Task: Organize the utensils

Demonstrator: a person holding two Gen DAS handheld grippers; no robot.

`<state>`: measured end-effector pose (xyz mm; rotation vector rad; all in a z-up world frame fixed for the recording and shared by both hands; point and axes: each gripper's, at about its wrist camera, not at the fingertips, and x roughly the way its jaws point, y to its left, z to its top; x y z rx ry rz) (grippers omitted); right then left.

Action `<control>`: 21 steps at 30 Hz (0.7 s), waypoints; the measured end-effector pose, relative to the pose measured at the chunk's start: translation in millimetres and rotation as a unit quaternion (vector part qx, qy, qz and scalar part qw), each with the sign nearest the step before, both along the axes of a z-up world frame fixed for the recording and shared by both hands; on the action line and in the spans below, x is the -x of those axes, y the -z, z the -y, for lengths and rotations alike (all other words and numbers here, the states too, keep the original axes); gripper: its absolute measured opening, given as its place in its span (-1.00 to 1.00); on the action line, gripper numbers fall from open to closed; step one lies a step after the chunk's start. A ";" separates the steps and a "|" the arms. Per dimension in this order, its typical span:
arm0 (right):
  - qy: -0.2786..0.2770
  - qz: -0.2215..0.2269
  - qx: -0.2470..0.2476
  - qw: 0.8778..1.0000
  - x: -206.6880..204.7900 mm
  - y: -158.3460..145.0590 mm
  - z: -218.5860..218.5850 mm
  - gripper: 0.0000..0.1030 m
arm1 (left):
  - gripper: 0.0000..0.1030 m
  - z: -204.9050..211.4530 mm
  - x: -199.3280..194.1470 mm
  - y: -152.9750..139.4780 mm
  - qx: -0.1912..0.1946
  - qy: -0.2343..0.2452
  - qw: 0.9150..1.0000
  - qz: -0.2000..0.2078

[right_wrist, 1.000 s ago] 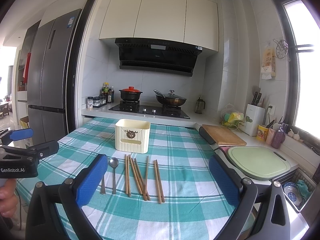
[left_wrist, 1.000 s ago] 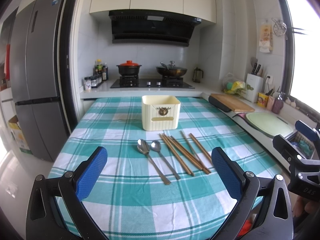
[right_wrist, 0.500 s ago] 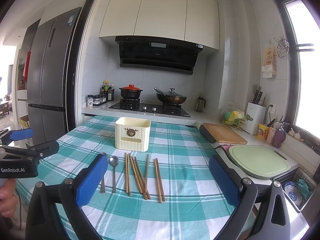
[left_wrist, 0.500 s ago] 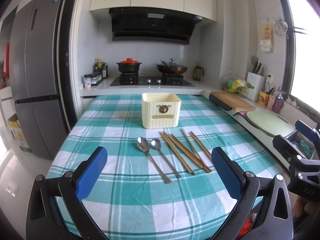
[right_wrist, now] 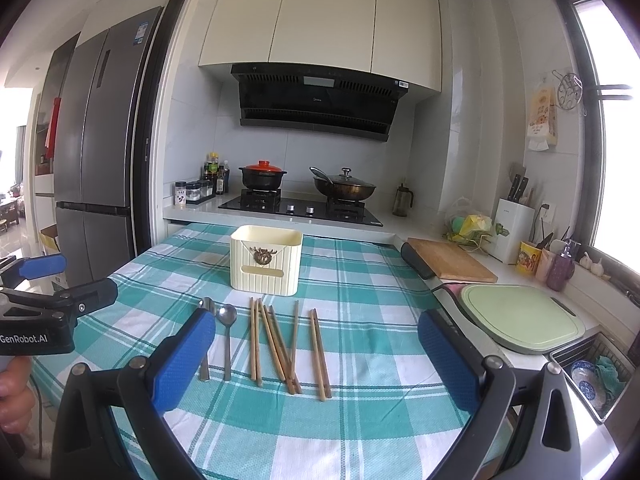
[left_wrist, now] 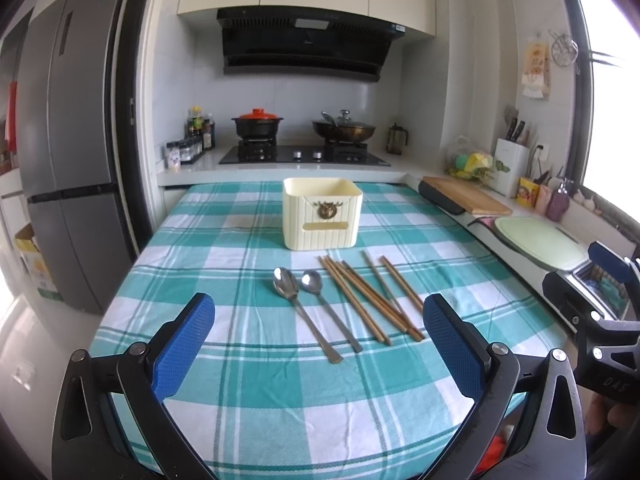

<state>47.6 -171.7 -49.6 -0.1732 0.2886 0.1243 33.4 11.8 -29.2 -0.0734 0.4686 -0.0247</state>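
Left gripper (left_wrist: 318, 354): blue pads wide apart, holding nothing
Right gripper (right_wrist: 316, 358): wide apart, holding nothing
Cream ribbed plastic utensil box (left_wrist: 322, 213): upright, behind two steel spoons (left_wrist: 310, 312), brown wooden chopsticks (left_wrist: 370, 298)

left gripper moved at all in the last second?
Barely. In the left wrist view the cream utensil holder and range hood sit slightly lower in frame than a second ago, suggesting a small upward tilt of the left gripper; its fingers remain open.
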 end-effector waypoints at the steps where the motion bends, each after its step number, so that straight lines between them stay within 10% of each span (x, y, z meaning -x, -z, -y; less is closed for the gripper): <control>1: 0.000 -0.002 0.000 1.000 -1.7 0.1 -0.1 1.00 | 0.99 0.0 -1.6 0.5 0.000 0.000 1.000 -0.002; 21: 0.014 -0.062 -0.004 0.998 -46.5 24.2 13.6 1.00 | 0.99 -12.5 -69.2 47.5 0.023 -0.015 0.994 -0.103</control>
